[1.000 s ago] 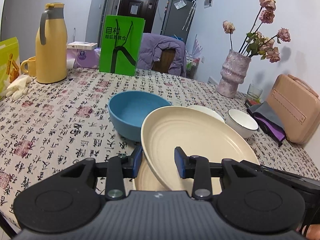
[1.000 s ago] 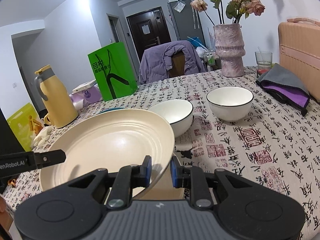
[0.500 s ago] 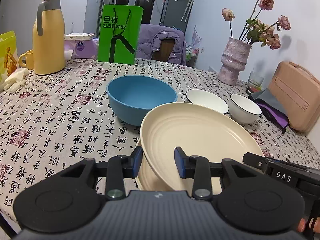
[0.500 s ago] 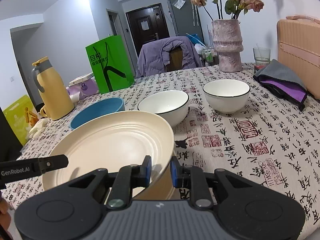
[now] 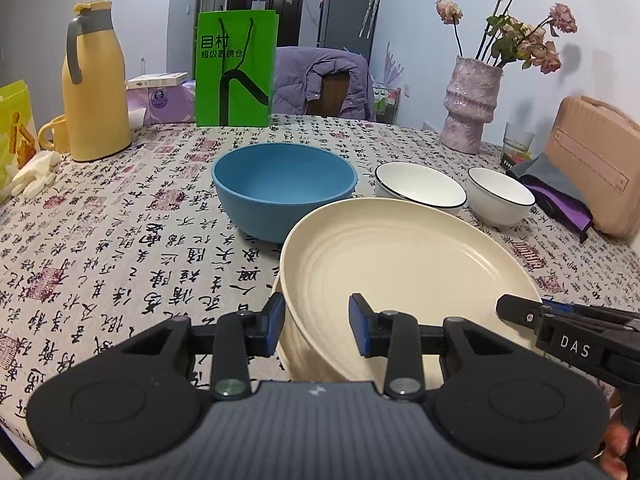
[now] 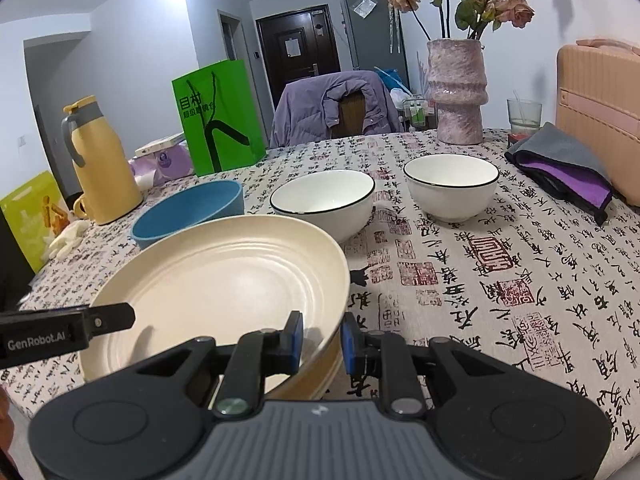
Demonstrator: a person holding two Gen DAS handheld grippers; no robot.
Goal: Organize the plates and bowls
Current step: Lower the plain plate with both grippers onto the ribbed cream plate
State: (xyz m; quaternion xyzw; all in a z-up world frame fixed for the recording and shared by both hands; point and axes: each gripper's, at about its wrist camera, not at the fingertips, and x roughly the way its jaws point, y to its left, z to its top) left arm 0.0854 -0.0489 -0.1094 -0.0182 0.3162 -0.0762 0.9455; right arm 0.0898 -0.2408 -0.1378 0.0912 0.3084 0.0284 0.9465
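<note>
A cream plate (image 5: 404,264) (image 6: 224,280) rests on a cream bowl (image 5: 320,356) near the table's front edge. My left gripper (image 5: 317,328) has its jaws apart astride the plate's left rim. My right gripper (image 6: 321,342) is shut on the plate's right rim. Behind stand a blue bowl (image 5: 284,190) (image 6: 188,212) and two white black-rimmed bowls (image 5: 420,190) (image 5: 500,196), also in the right wrist view (image 6: 324,204) (image 6: 452,188).
A yellow jug (image 5: 94,84) and mug (image 5: 54,136) stand at the back left, a green bag (image 5: 234,68) at the back, a pink vase (image 5: 472,104), a glass (image 5: 518,140), a purple-grey cloth (image 6: 568,164) and a peach case (image 5: 596,164) at the right.
The plate has come down from a tilt to lie nearly level on the cream bowl. Both grippers have moved with it; the jaws look unchanged.
</note>
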